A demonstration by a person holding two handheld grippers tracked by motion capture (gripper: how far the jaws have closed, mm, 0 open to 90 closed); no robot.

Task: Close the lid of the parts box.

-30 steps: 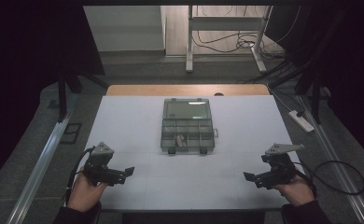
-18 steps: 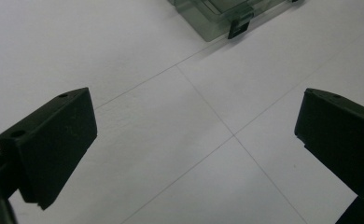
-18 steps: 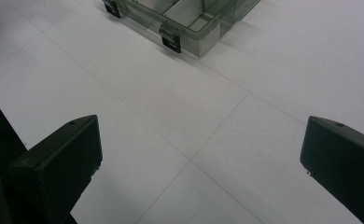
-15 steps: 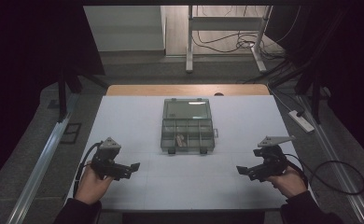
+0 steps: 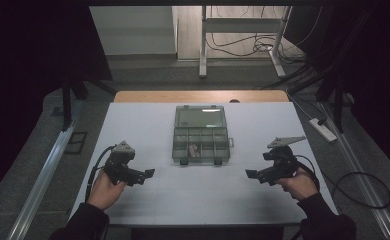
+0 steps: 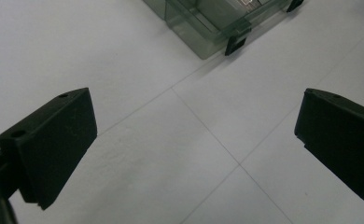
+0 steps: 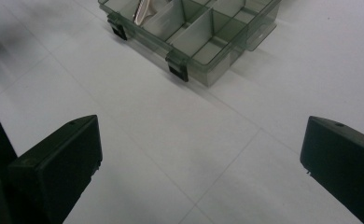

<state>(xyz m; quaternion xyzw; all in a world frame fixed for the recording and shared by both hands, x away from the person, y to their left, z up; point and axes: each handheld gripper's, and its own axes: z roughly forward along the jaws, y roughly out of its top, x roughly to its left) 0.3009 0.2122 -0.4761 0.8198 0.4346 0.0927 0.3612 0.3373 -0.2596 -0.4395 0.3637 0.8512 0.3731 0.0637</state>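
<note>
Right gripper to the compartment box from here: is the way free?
Probably yes. The right gripper is open and points toward the compartment box, with bare white table between them. The box's black latches face it.

No legible text, labels, brands or numbers. Box [image 5: 201,134]: clear plastic, unmarked as far as can be made out. Mat [image 5: 148,125]: plain white, thin grid lines only.

Left gripper [image 5: 144,174] hand-held, jaws wide apart, pointing inward, right gripper [image 5: 251,174] likewise, jaws spread, forearms low.
</note>
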